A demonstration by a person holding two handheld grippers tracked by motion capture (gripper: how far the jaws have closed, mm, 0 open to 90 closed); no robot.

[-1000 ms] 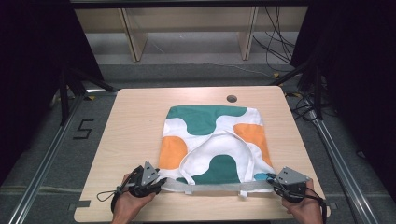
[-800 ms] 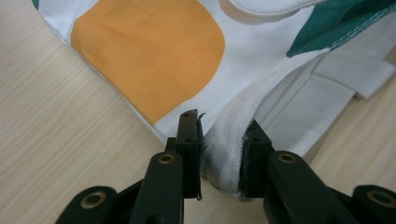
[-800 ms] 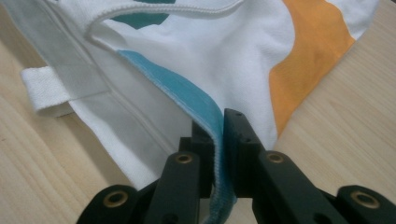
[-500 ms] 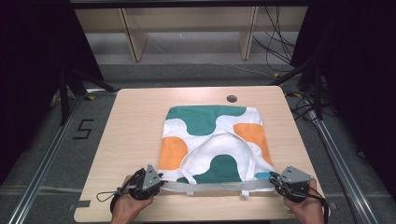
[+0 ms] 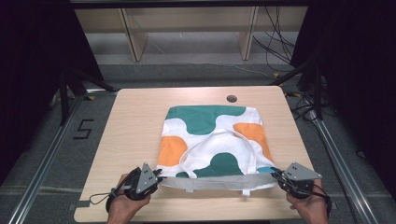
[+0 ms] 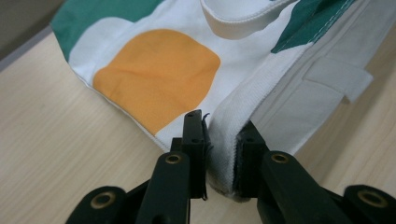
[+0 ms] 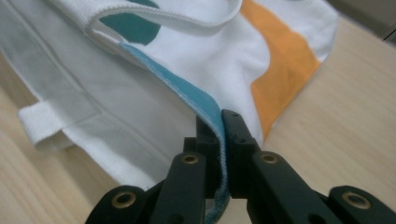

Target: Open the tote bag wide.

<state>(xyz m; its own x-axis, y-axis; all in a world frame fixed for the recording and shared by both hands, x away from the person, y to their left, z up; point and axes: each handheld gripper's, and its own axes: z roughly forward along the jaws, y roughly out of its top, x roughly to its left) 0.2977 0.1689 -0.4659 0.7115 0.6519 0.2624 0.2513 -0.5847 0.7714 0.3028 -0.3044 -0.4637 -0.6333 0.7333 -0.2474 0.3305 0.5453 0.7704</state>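
A white cloth bag (image 5: 212, 140) with green and orange patches lies flat on the wooden surface (image 5: 135, 121), its open edge toward the person and a white strap (image 5: 219, 140) looped across its top. The left gripper (image 5: 156, 178) has its jaws pinched on the thick white hem at the bag's near left corner, seen close up in the left gripper view (image 6: 219, 154). The right gripper (image 5: 276, 173) has its jaws clamped on the blue-edged hem at the near right corner (image 7: 219, 140), and both hands sit at the surface's near edge.
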